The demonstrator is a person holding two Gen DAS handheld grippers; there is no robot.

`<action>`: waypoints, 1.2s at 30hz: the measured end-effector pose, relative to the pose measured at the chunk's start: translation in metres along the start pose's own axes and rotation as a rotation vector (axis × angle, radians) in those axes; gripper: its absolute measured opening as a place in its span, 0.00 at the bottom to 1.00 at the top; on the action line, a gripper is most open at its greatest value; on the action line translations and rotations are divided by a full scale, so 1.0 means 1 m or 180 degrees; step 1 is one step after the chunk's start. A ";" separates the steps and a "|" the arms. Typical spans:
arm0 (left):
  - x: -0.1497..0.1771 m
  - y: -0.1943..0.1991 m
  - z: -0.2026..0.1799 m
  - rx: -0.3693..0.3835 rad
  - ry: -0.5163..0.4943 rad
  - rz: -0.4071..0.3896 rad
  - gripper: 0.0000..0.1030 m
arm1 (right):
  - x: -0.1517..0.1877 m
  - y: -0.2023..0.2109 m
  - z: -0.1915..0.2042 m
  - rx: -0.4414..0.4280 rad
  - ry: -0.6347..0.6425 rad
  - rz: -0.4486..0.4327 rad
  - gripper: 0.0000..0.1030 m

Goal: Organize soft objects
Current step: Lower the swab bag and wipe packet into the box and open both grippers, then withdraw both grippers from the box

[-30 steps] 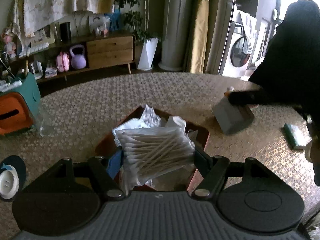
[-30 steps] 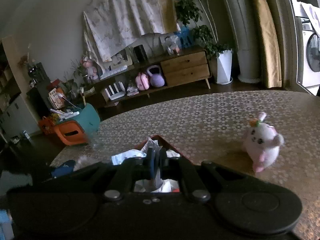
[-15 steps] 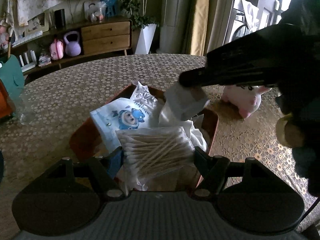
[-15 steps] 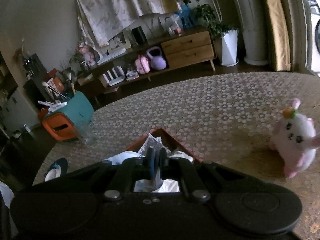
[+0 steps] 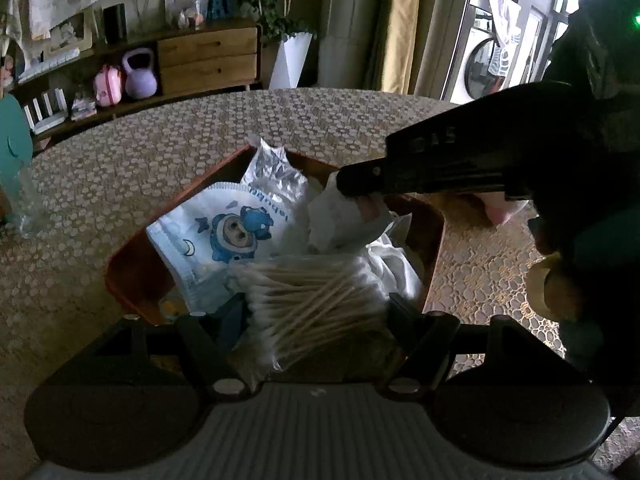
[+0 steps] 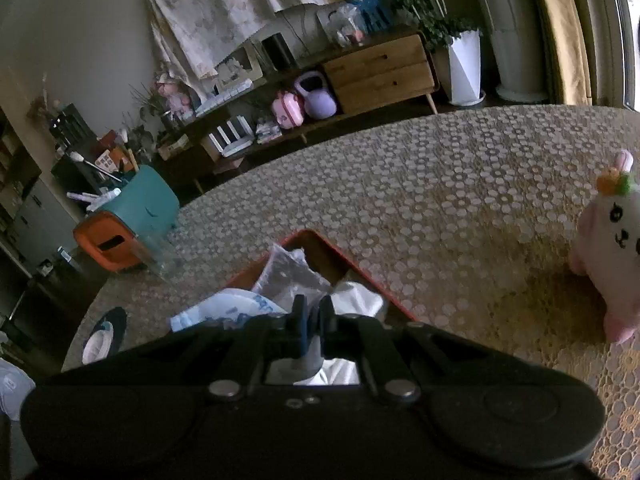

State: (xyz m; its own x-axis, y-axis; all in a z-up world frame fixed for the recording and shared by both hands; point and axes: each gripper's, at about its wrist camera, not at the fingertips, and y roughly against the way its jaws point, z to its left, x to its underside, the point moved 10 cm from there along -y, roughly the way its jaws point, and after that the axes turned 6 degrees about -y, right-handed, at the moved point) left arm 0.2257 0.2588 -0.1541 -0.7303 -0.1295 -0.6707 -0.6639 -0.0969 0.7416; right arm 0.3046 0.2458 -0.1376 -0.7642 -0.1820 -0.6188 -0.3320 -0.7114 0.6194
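Note:
My left gripper (image 5: 316, 304) is shut on a clear bag of cotton swabs (image 5: 316, 296) and holds it over the near end of a red-brown tray (image 5: 128, 276). The tray holds a white pack with a blue cartoon figure (image 5: 224, 236), a crinkled clear bag (image 5: 272, 172) and white cloth (image 5: 392, 260). My right gripper (image 6: 312, 314) is shut on a small white packet (image 5: 344, 216) and holds it over the tray's middle; in the left wrist view it reaches in from the right (image 5: 360, 184). A pink plush toy (image 6: 608, 240) stands on the table right of the tray.
The round table has a patterned lace cover (image 6: 440, 184). A clear glass (image 6: 160, 256) stands at its left edge by a teal and orange bin (image 6: 128, 220). A dark round item with a white centre (image 6: 104, 336) lies near the left edge.
My right gripper has carried the white packet from the table at the right to over the tray and lowered it. My left gripper has moved forward over the tray with the swabs.

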 end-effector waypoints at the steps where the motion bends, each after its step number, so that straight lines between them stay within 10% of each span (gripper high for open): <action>1: 0.001 -0.002 0.000 -0.0002 0.0009 0.0016 0.72 | 0.000 -0.001 -0.001 0.0006 0.0004 0.0005 0.05; 36: -0.005 0.049 -0.005 -0.0068 0.0070 -0.0310 0.80 | 0.010 0.090 0.011 0.0137 0.0544 -0.0160 0.56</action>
State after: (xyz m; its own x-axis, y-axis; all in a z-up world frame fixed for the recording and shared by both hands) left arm 0.1979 0.2503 -0.1146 -0.6586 -0.1400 -0.7393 -0.7278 -0.1312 0.6732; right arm 0.2615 0.1870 -0.0825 -0.6421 -0.2623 -0.7203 -0.3936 -0.6935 0.6034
